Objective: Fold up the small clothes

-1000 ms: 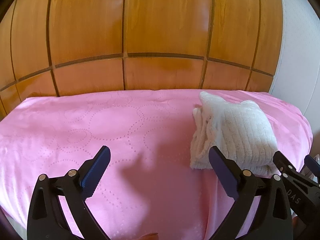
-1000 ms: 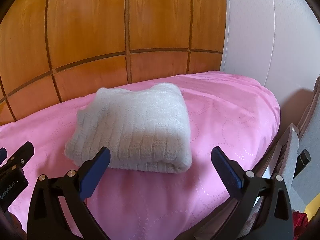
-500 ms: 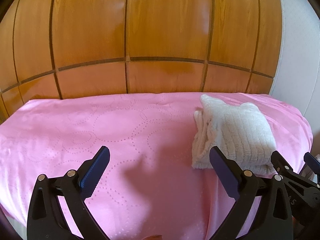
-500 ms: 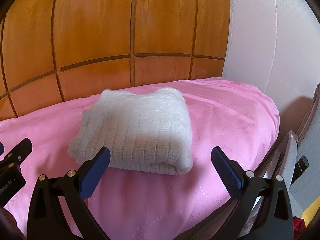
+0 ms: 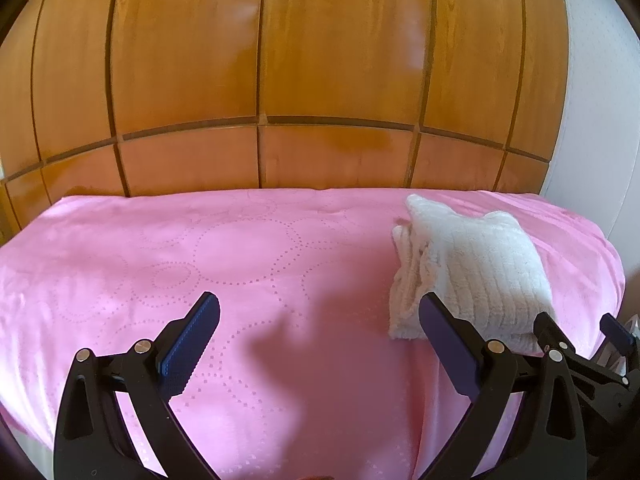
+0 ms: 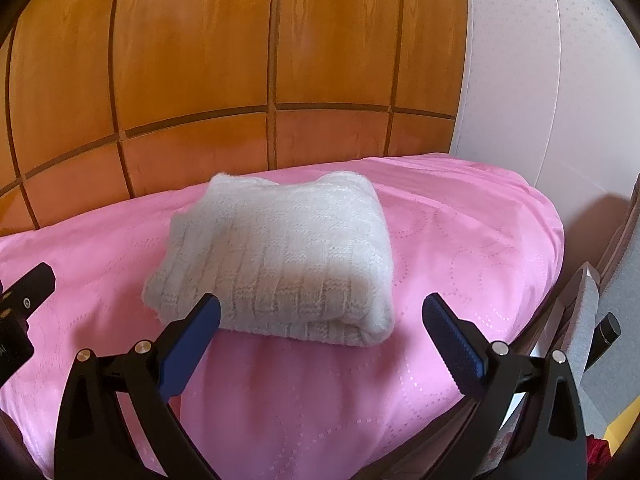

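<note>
A folded white knit garment (image 6: pixel 280 256) lies on the pink bedspread (image 6: pixel 460 240). In the left wrist view it (image 5: pixel 476 272) sits at the right side of the spread (image 5: pixel 200 256). My right gripper (image 6: pixel 320 328) is open and empty, held just short of the garment's near edge. My left gripper (image 5: pixel 320 328) is open and empty, above bare spread to the left of the garment. The right gripper's fingers (image 5: pixel 568 344) show at the lower right of the left wrist view.
A wooden panelled headboard (image 5: pixel 320 80) stands behind the bed. A white wall (image 6: pixel 540 80) is to the right. The bed's right edge drops off by a grey chair (image 6: pixel 592 320). The left gripper's body (image 6: pixel 20 304) shows at the left edge.
Both grippers have drawn back and risen slightly from the folded garment, which now sits a bit lower in both views. Both stayed open; the garment has not moved.
</note>
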Action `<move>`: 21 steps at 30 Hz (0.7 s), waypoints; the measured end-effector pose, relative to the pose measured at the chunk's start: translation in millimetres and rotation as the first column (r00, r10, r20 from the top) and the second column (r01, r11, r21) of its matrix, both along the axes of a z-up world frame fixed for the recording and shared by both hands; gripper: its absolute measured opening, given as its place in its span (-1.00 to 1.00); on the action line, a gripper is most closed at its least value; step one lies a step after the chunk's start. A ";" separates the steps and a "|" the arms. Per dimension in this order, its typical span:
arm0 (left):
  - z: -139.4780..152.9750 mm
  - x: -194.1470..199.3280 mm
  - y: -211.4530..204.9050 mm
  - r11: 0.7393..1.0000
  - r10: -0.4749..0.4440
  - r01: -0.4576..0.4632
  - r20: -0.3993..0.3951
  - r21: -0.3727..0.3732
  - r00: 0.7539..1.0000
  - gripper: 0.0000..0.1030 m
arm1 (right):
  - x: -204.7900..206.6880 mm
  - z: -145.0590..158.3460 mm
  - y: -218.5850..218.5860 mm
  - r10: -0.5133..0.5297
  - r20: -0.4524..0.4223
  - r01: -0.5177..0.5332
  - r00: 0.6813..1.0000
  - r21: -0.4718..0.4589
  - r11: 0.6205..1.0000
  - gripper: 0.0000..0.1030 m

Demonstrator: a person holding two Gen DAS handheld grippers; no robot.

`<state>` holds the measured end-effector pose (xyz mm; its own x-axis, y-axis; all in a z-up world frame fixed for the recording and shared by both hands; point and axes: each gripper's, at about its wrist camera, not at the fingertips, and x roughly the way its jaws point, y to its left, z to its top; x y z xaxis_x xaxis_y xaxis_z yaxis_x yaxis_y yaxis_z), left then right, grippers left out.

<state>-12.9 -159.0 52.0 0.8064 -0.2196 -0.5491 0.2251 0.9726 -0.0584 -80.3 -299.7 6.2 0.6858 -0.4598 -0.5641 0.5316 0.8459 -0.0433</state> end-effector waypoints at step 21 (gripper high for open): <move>-12.6 11.6 -1.9 0.999 0.011 -0.010 -0.033 0.032 0.999 0.92 | 5.7 -10.7 -6.3 0.004 -0.022 -0.004 1.000 0.025 1.000 0.96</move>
